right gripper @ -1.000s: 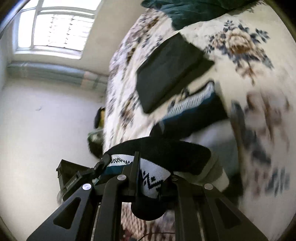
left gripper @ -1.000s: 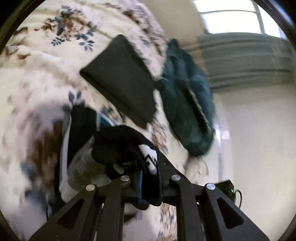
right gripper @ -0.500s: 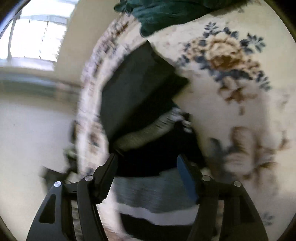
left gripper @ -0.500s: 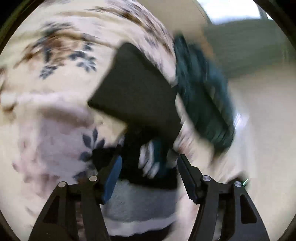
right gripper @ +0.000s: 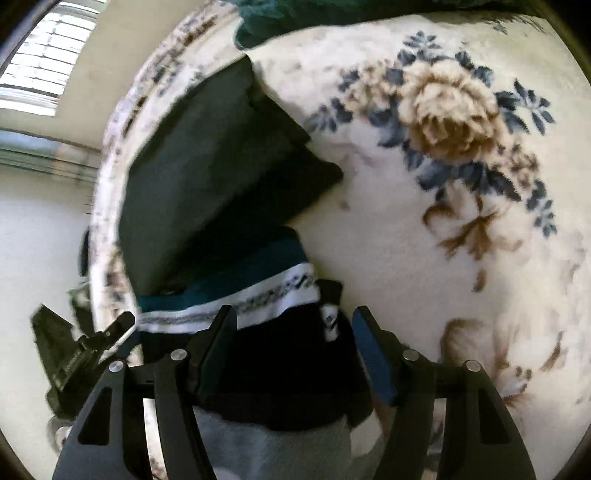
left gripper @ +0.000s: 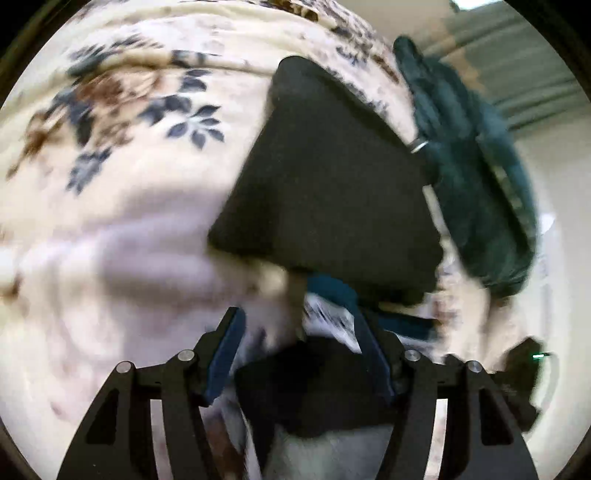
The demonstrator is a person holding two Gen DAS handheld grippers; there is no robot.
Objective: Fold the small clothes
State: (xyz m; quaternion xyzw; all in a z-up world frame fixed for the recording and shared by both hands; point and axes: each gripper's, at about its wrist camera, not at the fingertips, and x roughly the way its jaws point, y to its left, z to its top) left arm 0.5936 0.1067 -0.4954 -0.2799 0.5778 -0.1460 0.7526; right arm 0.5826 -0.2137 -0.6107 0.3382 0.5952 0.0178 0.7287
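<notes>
A small knit garment (right gripper: pixel 280 354), black with a white patterned band, a teal stripe and a grey part, lies folded on the floral blanket (right gripper: pixel 461 229). It also shows in the left wrist view (left gripper: pixel 321 384). My left gripper (left gripper: pixel 299 332) is open and empty, its jaws on either side of the garment. My right gripper (right gripper: pixel 291 328) is open and empty just above the same garment. A folded dark cloth (left gripper: pixel 332 184) lies just beyond it, also in the right wrist view (right gripper: pixel 207 162).
A dark green garment (left gripper: pixel 476 177) is heaped at the bed's far edge, also in the right wrist view (right gripper: pixel 332 14). Beyond the bed edge are a pale wall, a window (right gripper: pixel 40 77) and a black object (right gripper: pixel 66 354) on the floor.
Both grippers held the knit garment lifted a second ago. They have opened, let it go on the blanket, and now hover low over it.
</notes>
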